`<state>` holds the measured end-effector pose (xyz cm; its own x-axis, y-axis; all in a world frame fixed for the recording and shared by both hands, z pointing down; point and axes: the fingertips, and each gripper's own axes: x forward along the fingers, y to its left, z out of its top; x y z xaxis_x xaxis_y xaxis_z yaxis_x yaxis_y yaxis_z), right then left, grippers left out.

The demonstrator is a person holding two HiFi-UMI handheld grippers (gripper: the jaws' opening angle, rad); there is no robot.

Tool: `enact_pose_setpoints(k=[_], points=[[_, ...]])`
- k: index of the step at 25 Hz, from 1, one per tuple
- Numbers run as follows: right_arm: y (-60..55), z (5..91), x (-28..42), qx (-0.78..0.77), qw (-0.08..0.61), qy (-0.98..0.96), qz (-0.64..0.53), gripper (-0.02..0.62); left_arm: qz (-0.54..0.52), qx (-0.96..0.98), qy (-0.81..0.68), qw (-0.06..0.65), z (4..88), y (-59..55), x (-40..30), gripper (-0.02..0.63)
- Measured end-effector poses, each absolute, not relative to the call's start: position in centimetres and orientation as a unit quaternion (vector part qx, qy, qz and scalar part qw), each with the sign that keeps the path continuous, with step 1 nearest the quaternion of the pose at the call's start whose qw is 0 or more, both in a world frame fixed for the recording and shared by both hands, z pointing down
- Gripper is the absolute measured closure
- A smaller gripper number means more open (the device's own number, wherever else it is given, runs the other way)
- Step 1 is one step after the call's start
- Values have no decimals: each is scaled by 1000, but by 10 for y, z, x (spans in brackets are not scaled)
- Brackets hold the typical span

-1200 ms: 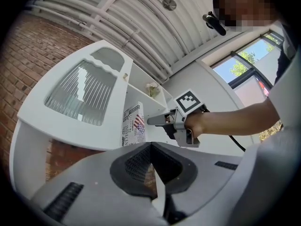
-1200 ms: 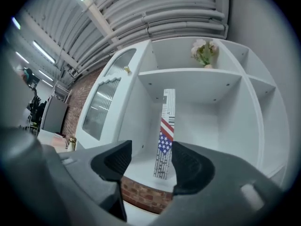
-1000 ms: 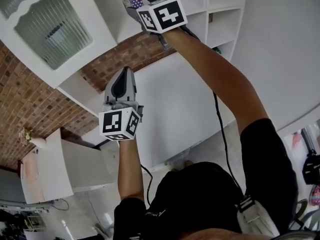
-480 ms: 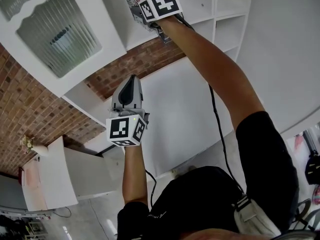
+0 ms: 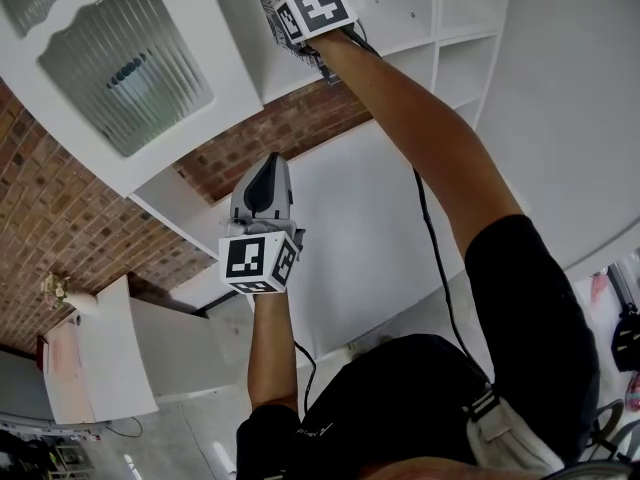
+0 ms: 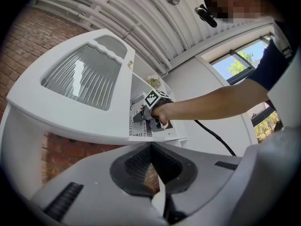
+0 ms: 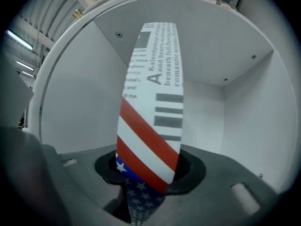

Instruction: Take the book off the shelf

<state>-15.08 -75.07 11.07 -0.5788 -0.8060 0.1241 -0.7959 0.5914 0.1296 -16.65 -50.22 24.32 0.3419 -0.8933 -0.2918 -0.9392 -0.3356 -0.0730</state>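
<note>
White shelving point(image 5: 400, 8) against a brick wall point(image 5: 60, 218) is noted. A cabinet door with ribbed glass point(image 5: 125, 73) is set beside the open compartments.

Book point(image 7: 150, 102): stood upright in an open compartment point(image 7: 80, 102), spine turned outward, long axis vertical in the right gripper view, flag pattern at its lower end. No neighbouring volume is seen, and both side walls lie well apart from it.

Right gripper point(image 7: 148, 185): held up at the compartment on an outstretched arm. The jaws have just been closing from a wide setting, with the lower spine between them. The pads are judged to be pressed on both covers, so the book is taken as gripped, though not yet out of the shelf.

Left gripper point(image 5: 268, 168): held lower, well apart from the book, jaws brought together with nothing between them.

Relation for the coming move: the book lies straight ahead of the right gripper, so withdrawal is expected along the gripper's own line, out through the compartment mouth. Only the shelf board below and the door edge beside the opening are judged possible snags. Cable point(image 5: 435, 258) is trailed along the right arm, away from the opening.
</note>
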Motion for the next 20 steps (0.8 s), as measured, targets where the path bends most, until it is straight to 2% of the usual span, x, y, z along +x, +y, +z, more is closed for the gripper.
enact_pose_setpoints(k=[1, 10, 20], points=[[-751, 111, -150, 453, 82, -887, -30, 420, 100, -811, 565, 114, 243, -502, -168, 609], [-732, 102, -139, 444, 48, -894, -40, 437, 103, -812, 562, 119, 238, -498, -175, 609], [-669, 87, -63, 426, -25, -904, -32, 439, 114, -827, 535, 132, 223, -493, -146, 609]])
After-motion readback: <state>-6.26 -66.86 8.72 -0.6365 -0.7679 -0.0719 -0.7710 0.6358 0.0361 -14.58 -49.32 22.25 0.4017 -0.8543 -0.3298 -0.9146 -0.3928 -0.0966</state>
